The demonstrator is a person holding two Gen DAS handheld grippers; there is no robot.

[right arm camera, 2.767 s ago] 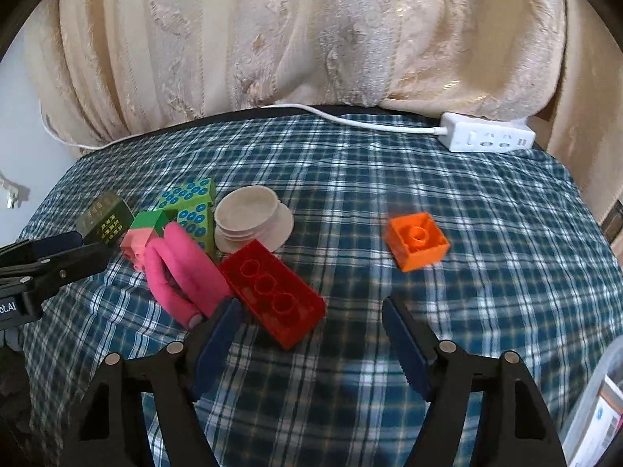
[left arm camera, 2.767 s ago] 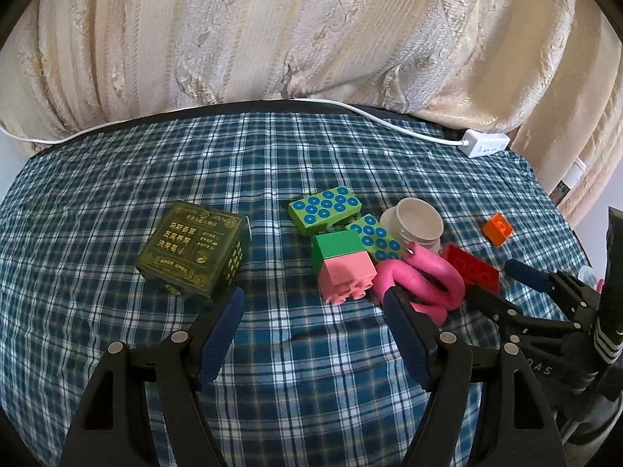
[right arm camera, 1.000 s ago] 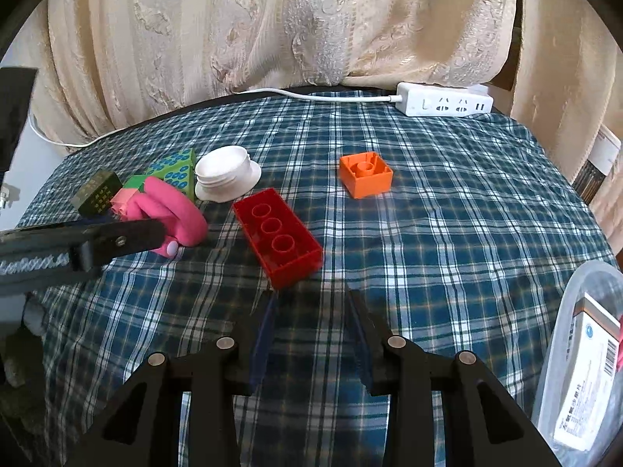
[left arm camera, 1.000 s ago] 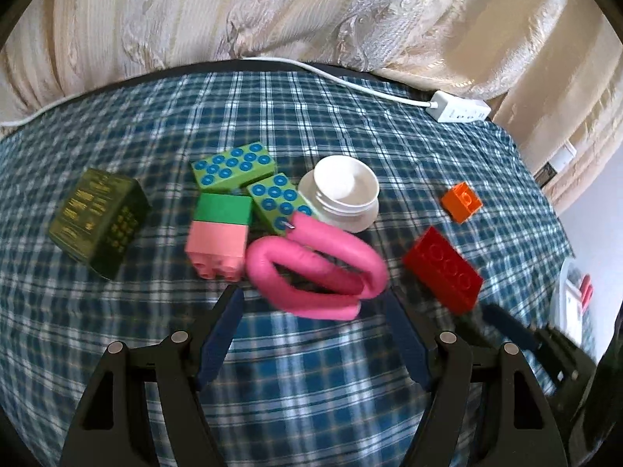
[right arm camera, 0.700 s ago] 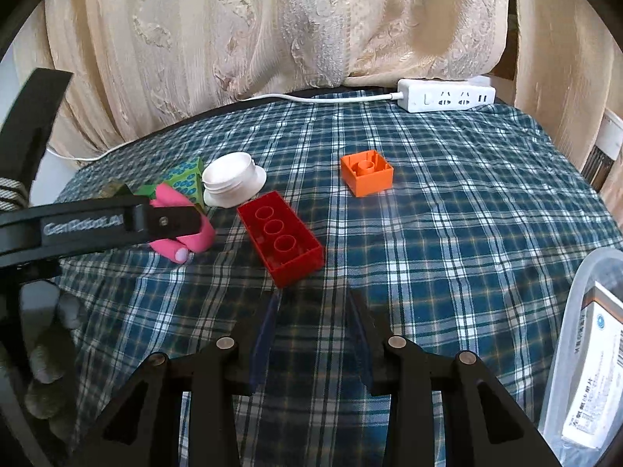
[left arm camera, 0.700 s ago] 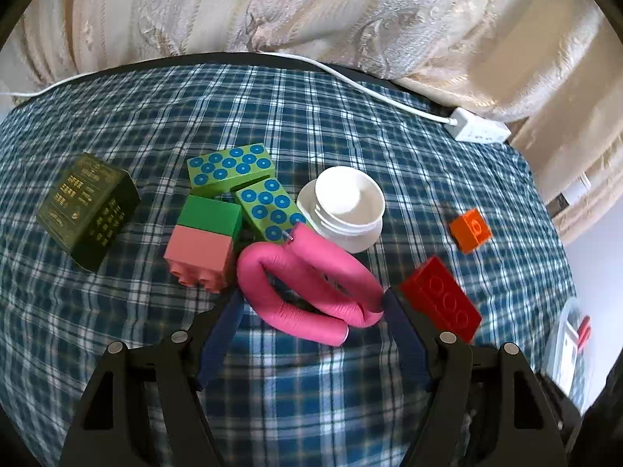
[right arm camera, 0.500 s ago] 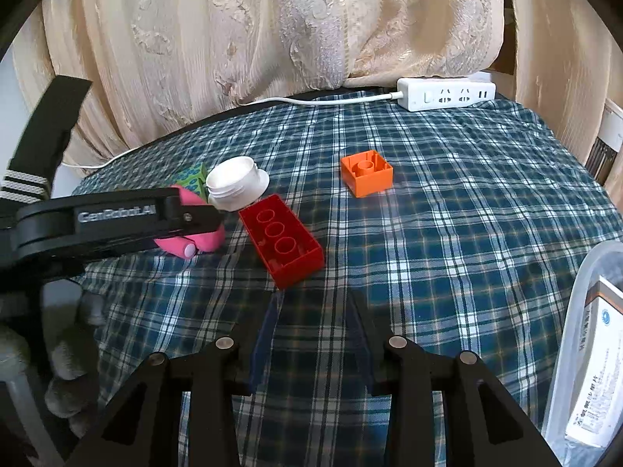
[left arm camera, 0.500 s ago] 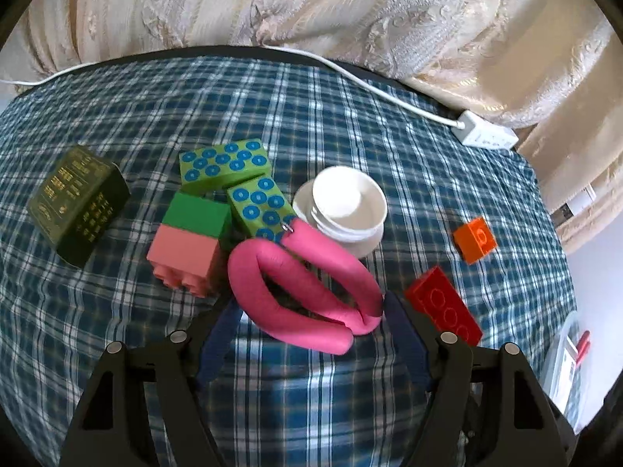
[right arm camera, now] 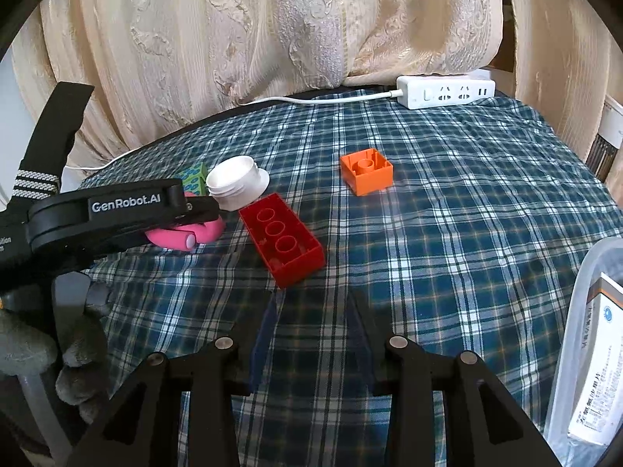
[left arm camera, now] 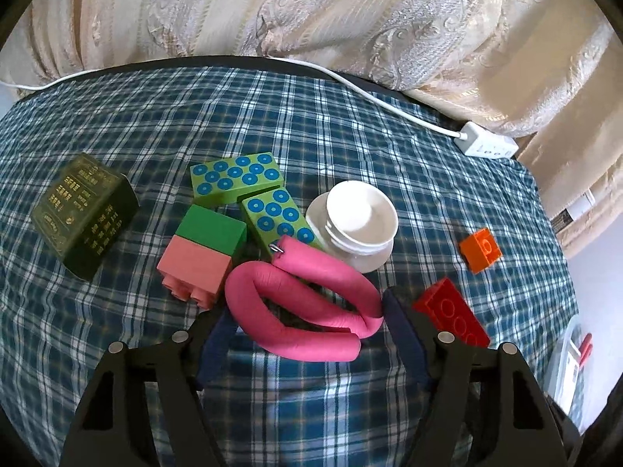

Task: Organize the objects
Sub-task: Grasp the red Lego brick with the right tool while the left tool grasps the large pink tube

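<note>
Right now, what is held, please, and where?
Nothing yet: left gripper has just been closing around the pink foam loop, at its bends; right gripper is empty.

Woven checked cloth (left arm camera: 350,124) covers surface; pink foam roll (left arm camera: 303,307) matt, spongy; red brick (right arm camera: 282,239) glossy plastic; white cup (left arm camera: 360,225) smooth, shiny; curtain (right arm camera: 272,31) embossed fabric.

pink foam loop (left arm camera: 307,311), bent, poss. btwn fingers (left arm camera: 397,323)
</note>
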